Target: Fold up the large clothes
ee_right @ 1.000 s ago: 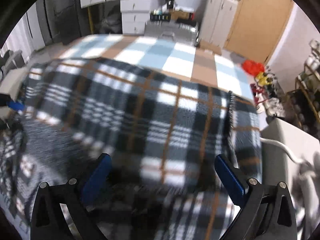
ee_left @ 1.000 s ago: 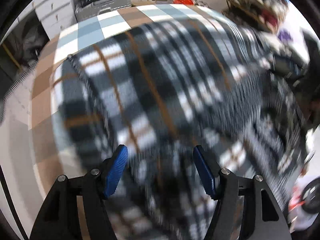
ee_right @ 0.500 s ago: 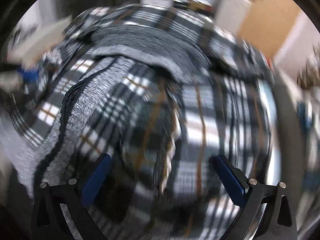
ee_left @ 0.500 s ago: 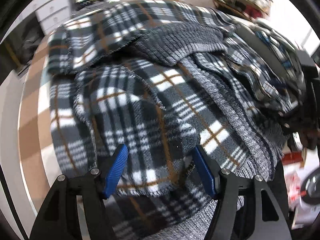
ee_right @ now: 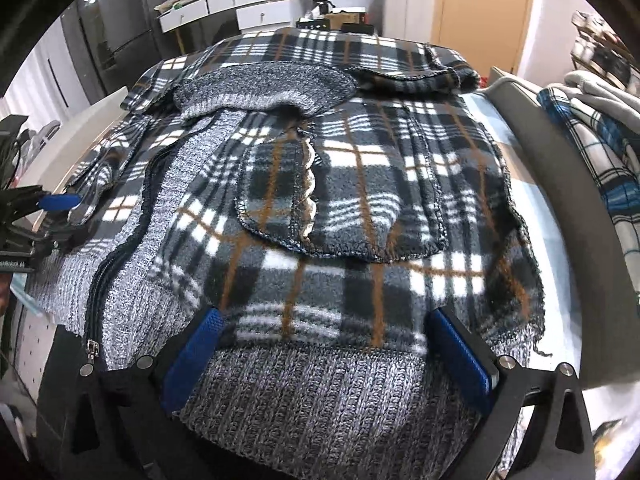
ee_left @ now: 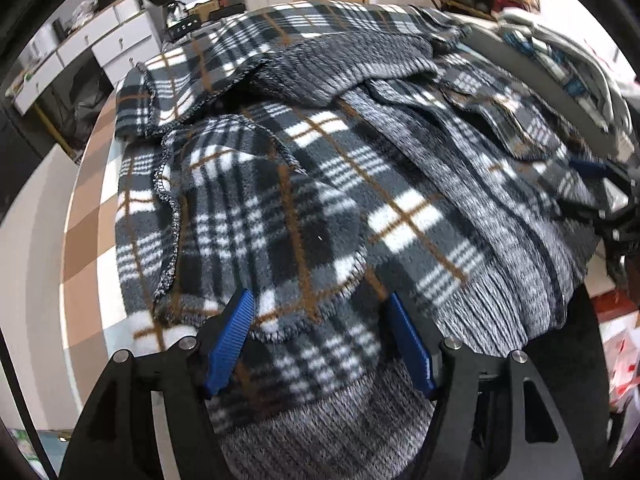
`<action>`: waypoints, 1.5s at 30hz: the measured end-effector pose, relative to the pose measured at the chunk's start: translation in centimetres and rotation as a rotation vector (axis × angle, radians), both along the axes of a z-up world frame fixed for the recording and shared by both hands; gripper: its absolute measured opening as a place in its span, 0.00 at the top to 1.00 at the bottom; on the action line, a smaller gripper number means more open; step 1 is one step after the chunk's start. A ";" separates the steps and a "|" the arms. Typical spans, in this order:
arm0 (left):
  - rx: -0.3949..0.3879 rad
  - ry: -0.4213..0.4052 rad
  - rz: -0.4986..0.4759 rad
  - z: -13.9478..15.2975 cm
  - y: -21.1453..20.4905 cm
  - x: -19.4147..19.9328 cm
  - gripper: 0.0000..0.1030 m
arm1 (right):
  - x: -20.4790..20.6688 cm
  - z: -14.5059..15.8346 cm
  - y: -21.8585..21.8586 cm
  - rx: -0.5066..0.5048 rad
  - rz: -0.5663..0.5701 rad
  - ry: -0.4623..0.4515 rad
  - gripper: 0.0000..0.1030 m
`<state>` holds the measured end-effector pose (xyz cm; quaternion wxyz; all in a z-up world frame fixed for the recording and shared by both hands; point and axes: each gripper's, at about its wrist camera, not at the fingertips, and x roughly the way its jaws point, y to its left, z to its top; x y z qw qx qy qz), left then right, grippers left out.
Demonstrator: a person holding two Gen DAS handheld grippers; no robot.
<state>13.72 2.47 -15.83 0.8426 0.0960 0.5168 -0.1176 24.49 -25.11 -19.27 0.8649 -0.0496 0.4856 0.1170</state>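
Note:
A large plaid fleece jacket (ee_left: 320,184) with grey knit collar, hem and zipper band lies spread front-up on a checked table. It also fills the right wrist view (ee_right: 340,208). My left gripper (ee_left: 320,320) is open and empty, hovering over the jacket's hem beside a chest pocket. My right gripper (ee_right: 324,340) is open wide and empty over the grey knit hem (ee_right: 320,400). The left gripper also shows at the left edge of the right wrist view (ee_right: 48,208). The zipper (ee_right: 93,347) runs down the left of that view.
The checked tablecloth (ee_left: 88,240) shows at the left of the table. A grey bin holding other folded clothes (ee_right: 592,140) stands at the right. White drawers (ee_right: 248,4), cabinets and a wooden door (ee_right: 480,4) are behind.
Both grippers have pulled back from low over the jacket's back. The jacket now lies front-up with collar, pockets and zipper showing. Both grippers stay open.

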 end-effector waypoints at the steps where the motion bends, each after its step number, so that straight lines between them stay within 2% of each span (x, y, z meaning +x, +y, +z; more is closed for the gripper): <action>1: -0.007 0.006 0.019 0.4 0.5 -0.2 0.37 | 0.0 0.2 0.0 0.004 -0.021 0.010 0.00; 3: -0.121 0.040 0.067 1.1 1.1 -1.1 0.37 | 1.1 0.1 -0.5 0.030 -0.062 0.033 0.00; 5: -0.202 0.035 0.112 1.9 1.9 -2.5 0.37 | 0.9 0.8 -0.7 0.108 -0.094 0.031 0.00; 7: -0.218 -0.010 0.166 3.0 2.3 -3.9 0.37 | -1.1 2.8 -1.1 0.216 -0.115 -0.036 0.00; 11: -0.293 -0.153 0.185 6.1 2.5 -7.6 0.37 | -5.4 7.3 -0.7 0.362 -0.091 -0.205 0.00; 16: -0.258 -0.316 0.265 9.2 2.2 -11.2 0.37 | -10.9 11.7 0.6 0.484 -0.036 -0.405 0.00; 18: -0.264 -0.347 0.290 9.8 2.0 -11.5 0.33 | -12.4 12.5 1.2 0.487 -0.047 -0.463 0.00; 19: -0.269 -0.365 0.298 10.1 2.1 -11.8 0.28 | -12.8 12.5 1.5 0.482 -0.066 -0.484 0.00; 21: -0.268 -0.408 0.316 10.5 2.1 -12.4 0.21 | -13.3 12.5 1.8 0.502 -0.079 -0.501 0.00; 25: -0.209 -0.493 0.337 11.3 1.7 -13.8 0.20 | -14.0 12.1 1.3 0.532 -0.126 -0.521 0.00; 27: -0.205 -0.519 0.350 11.6 1.8 -14.4 0.20 | -14.3 12.1 1.0 0.536 -0.133 -0.530 0.00; 30: -0.204 -0.561 0.363 11.8 2.0 -14.7 0.16 | -14.8 12.4 1.2 0.491 -0.134 -0.562 0.00; 33: -0.209 -0.604 0.384 11.5 2.4 -15.0 0.05 | -15.6 12.7 1.6 0.460 -0.112 -0.593 0.00; 35: -0.209 -0.616 0.393 11.0 2.8 -15.1 0.04 | -15.9 12.7 1.9 0.444 -0.104 -0.611 0.00; 39: -0.229 -0.587 0.395 9.6 4.1 -15.0 0.04 | -16.7 12.5 2.2 0.420 -0.088 -0.647 0.00; 42: -0.261 -0.518 0.410 7.7 5.7 -14.4 0.04 | -16.9 12.1 2.5 0.409 -0.072 -0.653 0.00; 45: -0.334 -0.422 0.412 5.7 7.4 -13.9 0.04 | -17.1 11.4 3.2 0.387 -0.046 -0.649 0.00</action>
